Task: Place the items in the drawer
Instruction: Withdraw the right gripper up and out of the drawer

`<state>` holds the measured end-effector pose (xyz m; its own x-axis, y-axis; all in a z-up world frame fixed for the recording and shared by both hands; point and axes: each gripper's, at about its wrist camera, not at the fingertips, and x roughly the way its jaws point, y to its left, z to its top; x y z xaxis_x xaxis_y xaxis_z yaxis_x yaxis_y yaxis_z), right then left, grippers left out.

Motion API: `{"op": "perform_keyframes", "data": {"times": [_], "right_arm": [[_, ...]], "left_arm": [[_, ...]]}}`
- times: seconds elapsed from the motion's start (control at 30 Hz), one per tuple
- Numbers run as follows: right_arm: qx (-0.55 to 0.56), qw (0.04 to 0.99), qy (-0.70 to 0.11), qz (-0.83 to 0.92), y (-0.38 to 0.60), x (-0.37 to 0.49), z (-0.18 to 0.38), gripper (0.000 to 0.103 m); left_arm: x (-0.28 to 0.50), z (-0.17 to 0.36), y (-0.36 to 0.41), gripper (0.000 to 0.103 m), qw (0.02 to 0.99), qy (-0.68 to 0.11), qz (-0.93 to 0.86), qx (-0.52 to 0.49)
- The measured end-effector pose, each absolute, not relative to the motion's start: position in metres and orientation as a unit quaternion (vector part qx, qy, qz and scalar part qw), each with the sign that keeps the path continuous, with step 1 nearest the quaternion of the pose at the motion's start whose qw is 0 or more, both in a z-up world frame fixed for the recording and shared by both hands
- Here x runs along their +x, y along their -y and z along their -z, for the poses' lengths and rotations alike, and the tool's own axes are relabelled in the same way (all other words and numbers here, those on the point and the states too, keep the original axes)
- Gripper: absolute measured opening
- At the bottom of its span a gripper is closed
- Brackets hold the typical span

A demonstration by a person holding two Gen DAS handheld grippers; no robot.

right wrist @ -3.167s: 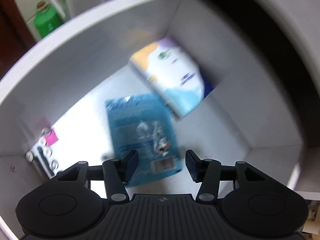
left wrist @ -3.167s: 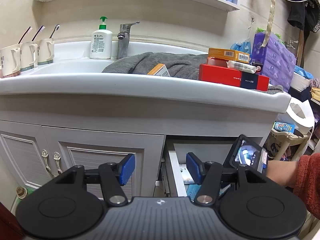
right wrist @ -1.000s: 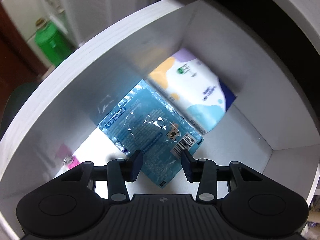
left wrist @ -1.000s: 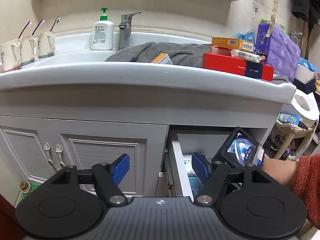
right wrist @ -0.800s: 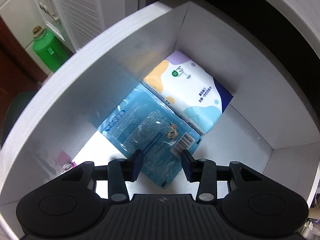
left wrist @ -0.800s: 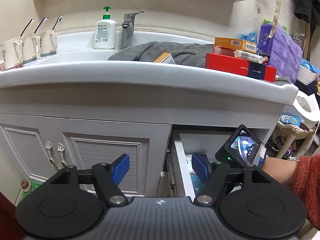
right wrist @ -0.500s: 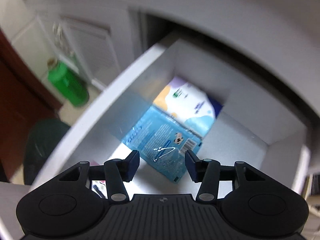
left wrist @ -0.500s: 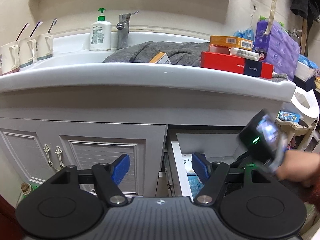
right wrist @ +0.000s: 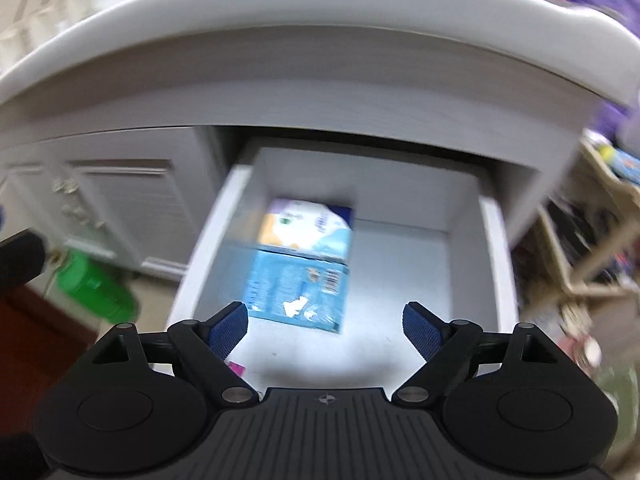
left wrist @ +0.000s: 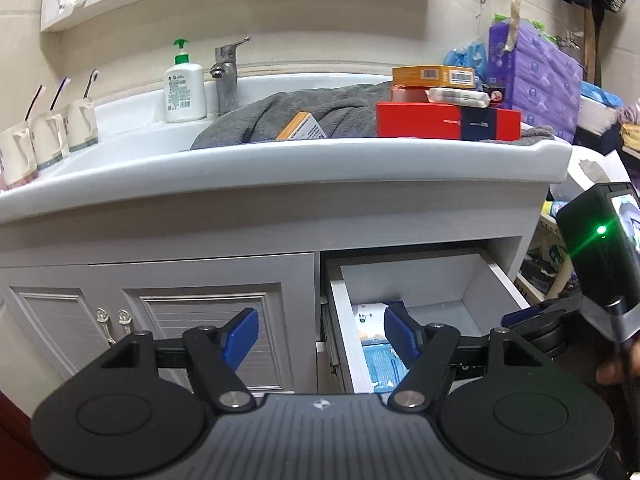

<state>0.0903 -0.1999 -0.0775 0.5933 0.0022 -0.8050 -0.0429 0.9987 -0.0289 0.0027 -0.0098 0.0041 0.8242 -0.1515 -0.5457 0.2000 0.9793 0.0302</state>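
Open white wooden drawer [right wrist: 460, 208]: glossy blue flat packet [right wrist: 296, 292] inside. Above it, right gripper [right wrist: 325, 326] jaws opening, empty. Left gripper [left wrist: 320, 336] wide, empty.

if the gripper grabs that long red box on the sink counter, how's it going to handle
The red box looks like rigid card with flat faces, so it should probably stay stiff rather than sag. It is long, so a grip near one end would likely let it droop or twist. A white tube and an orange box appear stacked on it and may slide off if it is lifted.
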Motion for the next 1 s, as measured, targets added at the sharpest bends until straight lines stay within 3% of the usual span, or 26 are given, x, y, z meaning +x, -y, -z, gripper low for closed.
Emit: {"op": "perform_keyframes", "data": {"times": [0.43,1.0], "right_arm": [[-0.01,0.914,-0.406,0.008,0.201,0.045,0.059,0.085],[-0.095,0.922,-0.374,-0.013,0.21,-0.039,0.044,0.085]], "left_arm": [[-0.052,0.011,0.014,0.083,0.941,-0.314,0.121,0.032],[-0.073,0.037,0.019,0.083,0.933,-0.332,0.113,0.085]]}}
